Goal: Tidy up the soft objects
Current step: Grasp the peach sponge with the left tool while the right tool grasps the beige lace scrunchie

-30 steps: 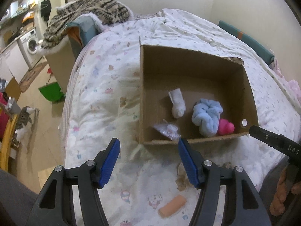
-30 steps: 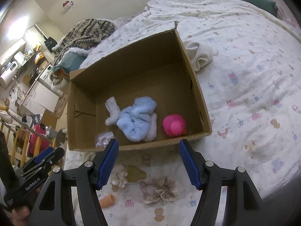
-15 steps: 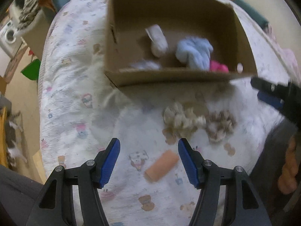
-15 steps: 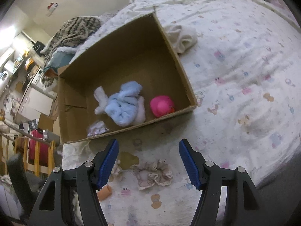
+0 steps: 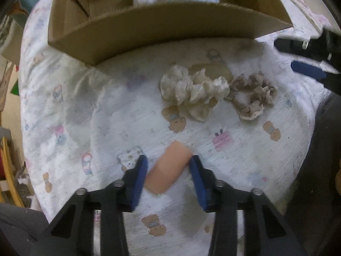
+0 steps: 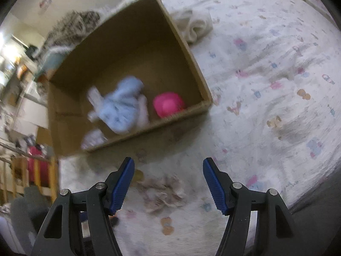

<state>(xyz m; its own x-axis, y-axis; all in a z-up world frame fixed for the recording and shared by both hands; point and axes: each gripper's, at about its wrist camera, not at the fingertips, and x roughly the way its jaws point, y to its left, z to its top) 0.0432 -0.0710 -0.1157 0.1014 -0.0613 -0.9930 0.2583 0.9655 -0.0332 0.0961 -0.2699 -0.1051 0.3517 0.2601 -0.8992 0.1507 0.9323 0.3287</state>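
A peach foam roll (image 5: 168, 168) lies on the patterned bedsheet. My left gripper (image 5: 169, 179) points down over it. Its jaws are closing, and both blue pads touch the roll's sides. Beyond it lie a cream scrunchie (image 5: 191, 89) and a brown scrunchie (image 5: 251, 93). My right gripper (image 6: 168, 183) hangs open above the brown scrunchie (image 6: 162, 192) without touching it; it also shows at the right edge (image 5: 309, 70) of the left wrist view. The cardboard box (image 6: 185, 49) holds a blue fluffy cloth (image 6: 121, 106), a pink toy (image 6: 168, 104) and a clear packet (image 6: 93, 138).
A folded white cloth (image 6: 196, 27) lies behind the box's right wall. The box's front wall (image 5: 170, 21) stands close behind the scrunchies. The bed edge drops off at the left, with furniture and a yellow wooden frame (image 6: 51, 181) beyond. Dark trouser legs flank the near edge.
My left gripper sank toward the bed and tipped downward, from facing the box to straddling the peach roll, and its jaws narrowed onto it. My right gripper lowered slightly toward the brown scrunchie.
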